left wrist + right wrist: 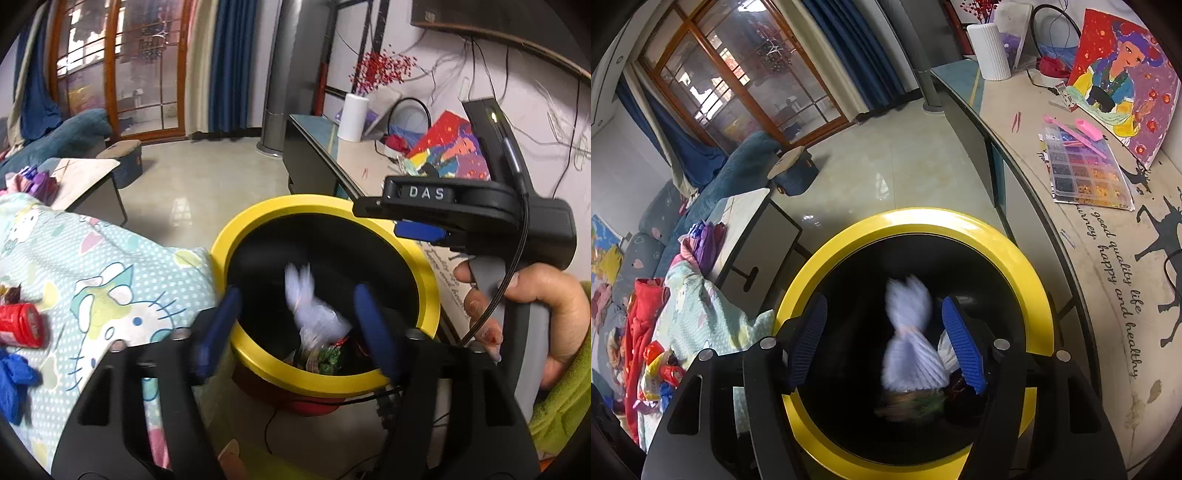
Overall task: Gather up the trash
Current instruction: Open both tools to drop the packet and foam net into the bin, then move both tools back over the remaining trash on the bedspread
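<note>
Trash — a pale, blurred wad of paper (314, 306) — sits in the mouth of the yellow-rimmed bin (236, 236), above wrappers (325, 360) lying at the bottom of the black interior. Around the bin: a cartoon-print blanket (110, 266) presses against its left rim, carrying a red bottle (22, 325) and a crumpled blue glove (14, 376). To the right runs a long counter (1108, 258) with a white ribbed vase (990, 50), a colourful painting (1123, 85) and a clear bead organiser (1086, 173). Nothing covers the bin's opening.

Both grippers point steeply down into the bin. In the left wrist view the right gripper's black body shows at the upper right, its grey handle held by a hand (535, 314) in a green sleeve (565, 398).

The left gripper (299, 325) has its blue pads spread apart, the paper between them but touching neither. The right gripper (886, 339) is likewise spread — the same blurred paper (912, 339) lies between its ribbed blue fingers (960, 343), clear of the left pad and just beside the right one; whether it brushes that pad I cannot tell.
</note>
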Available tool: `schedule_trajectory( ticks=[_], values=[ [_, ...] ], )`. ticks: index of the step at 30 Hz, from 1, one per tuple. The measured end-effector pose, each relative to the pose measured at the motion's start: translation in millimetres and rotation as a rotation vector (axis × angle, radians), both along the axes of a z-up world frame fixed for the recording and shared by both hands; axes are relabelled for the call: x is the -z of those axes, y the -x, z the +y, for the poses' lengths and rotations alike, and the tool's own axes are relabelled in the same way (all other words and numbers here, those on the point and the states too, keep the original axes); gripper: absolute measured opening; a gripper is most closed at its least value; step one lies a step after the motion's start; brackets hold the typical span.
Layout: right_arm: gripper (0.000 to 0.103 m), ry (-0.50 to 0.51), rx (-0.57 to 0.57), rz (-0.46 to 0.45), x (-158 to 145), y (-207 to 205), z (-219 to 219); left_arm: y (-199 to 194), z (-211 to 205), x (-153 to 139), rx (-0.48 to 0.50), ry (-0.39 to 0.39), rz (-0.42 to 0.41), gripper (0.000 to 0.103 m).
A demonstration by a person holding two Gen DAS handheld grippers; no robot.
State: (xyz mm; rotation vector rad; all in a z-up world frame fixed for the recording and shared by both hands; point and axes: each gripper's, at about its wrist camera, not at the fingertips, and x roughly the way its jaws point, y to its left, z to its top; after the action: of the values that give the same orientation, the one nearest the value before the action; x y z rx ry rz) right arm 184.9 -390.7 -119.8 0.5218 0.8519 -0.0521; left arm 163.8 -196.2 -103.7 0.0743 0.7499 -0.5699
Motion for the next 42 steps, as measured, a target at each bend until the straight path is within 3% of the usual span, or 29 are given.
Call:
schedule_trajectory(
  ticks=[5,7,9,12,28,42],
  values=[
    [0.064,0.031,-0.005,-0.028,-7.5,2.9,4.0,3.9,14.5,-11.6,-0.057,0.027,-0.021,0.088],
    [0.064,0.036,-0.011,-0.041,-10.7,3.5,7.7,4.8,20.9,-17.0,-0.077,0.043,-0.027,0.091],
    [0.065,0.044,-0.023,-0.056,-14.8,4.9,11.9,5.8,28.1,-23.2,-0.103,0.052,-0.036,0.092],
    [0.075,0.053,-0.030,-0.086,-23.2,8.7,18.8,8.3,38.2,-31.3,-0.143,0.055,-0.060,0.092],
    [0.075,0.141,-0.190,-0.257,-76.2,32.6,88.0,23.4,116.8,-62.7,-0.375,0.082,-0.184,0.092],
    [0.076,0.210,-0.352,-0.300,-84.8,52.3,153.5,41.7,176.9,-77.1,-0.529,0.104,-0.247,0.092]
  ],
)
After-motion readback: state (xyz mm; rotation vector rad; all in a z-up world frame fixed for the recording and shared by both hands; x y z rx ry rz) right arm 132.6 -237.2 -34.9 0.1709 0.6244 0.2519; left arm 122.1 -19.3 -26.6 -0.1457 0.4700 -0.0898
